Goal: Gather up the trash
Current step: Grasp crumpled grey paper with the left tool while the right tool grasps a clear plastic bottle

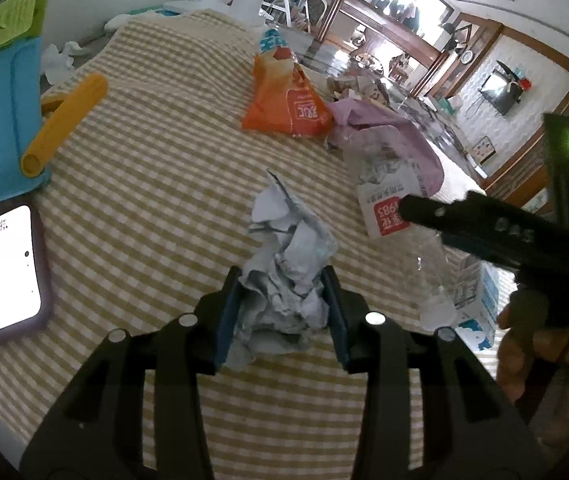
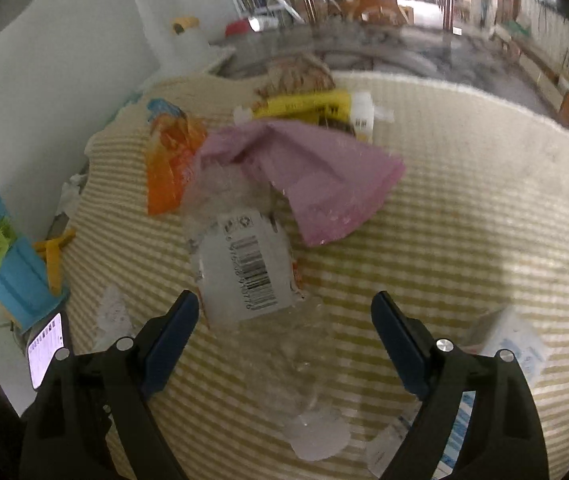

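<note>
My left gripper (image 1: 284, 280) is shut on a crumpled ball of white paper (image 1: 288, 264), its blue pads pressing both sides just above the checked tablecloth (image 1: 144, 168). My right gripper (image 2: 284, 308) stands open above a clear plastic bottle (image 2: 252, 276) with a white barcode label; the bottle lies between the jaws, untouched. In the left wrist view the same bottle (image 1: 388, 208) lies to the right, with the right gripper (image 1: 404, 208) reaching over it. Further back lie an orange snack bag (image 1: 284, 100), also the orange snack bag (image 2: 172, 164), and a pink wrapper (image 2: 308, 176).
A blue box (image 1: 0, 120) with a yellow tube (image 1: 64, 120) stands at the left, a lit phone (image 1: 0, 272) in front of it. A yellow package (image 2: 308, 110) lies at the far side. A white and blue carton (image 2: 512, 348) sits near the table's right edge.
</note>
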`<control>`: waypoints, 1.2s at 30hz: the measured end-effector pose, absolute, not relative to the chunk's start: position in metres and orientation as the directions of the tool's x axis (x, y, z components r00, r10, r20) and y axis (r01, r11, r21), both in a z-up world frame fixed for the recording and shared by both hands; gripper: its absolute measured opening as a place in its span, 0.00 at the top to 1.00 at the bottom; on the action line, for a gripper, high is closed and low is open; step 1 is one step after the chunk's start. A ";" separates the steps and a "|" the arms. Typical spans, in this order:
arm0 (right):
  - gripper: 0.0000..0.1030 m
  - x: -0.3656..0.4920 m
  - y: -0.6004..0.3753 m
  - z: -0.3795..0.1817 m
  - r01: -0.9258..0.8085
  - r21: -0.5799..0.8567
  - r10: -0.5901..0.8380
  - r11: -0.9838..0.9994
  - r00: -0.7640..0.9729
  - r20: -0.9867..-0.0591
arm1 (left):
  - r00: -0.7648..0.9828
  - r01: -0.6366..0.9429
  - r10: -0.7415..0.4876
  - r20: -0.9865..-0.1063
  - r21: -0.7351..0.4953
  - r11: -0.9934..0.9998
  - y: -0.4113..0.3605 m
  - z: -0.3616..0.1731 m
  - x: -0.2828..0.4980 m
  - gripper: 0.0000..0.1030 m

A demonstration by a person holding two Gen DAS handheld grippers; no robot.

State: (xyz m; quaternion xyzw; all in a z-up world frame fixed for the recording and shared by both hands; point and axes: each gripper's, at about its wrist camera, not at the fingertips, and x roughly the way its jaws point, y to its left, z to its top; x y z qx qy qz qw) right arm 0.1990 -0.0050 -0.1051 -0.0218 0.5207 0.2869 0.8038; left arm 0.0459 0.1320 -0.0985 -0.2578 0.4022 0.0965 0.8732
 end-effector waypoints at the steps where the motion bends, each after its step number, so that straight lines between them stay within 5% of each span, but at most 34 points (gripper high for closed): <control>1: 0.21 0.199 -0.008 -0.107 -0.479 0.286 0.451 0.830 0.275 -0.849 | 0.659 -0.375 -0.042 -0.751 -0.377 0.847 0.132 -0.098 0.044 0.61; 4: 0.34 0.201 -0.012 -0.111 -0.444 0.388 0.515 0.807 0.211 -0.830 | 0.660 -0.375 -0.046 -0.750 -0.382 0.845 0.132 -0.099 0.043 0.60; 21: 0.39 0.169 -0.034 -0.090 -0.487 0.399 0.562 0.777 0.250 -0.788 | 0.653 -0.389 -0.057 -0.755 -0.399 0.830 0.134 -0.103 0.043 0.52; 36: 0.39 0.128 -0.129 -0.057 -0.478 0.425 0.606 0.769 0.332 -0.723 | 0.654 -0.363 -0.047 -0.755 -0.369 0.856 0.117 -0.096 0.045 0.57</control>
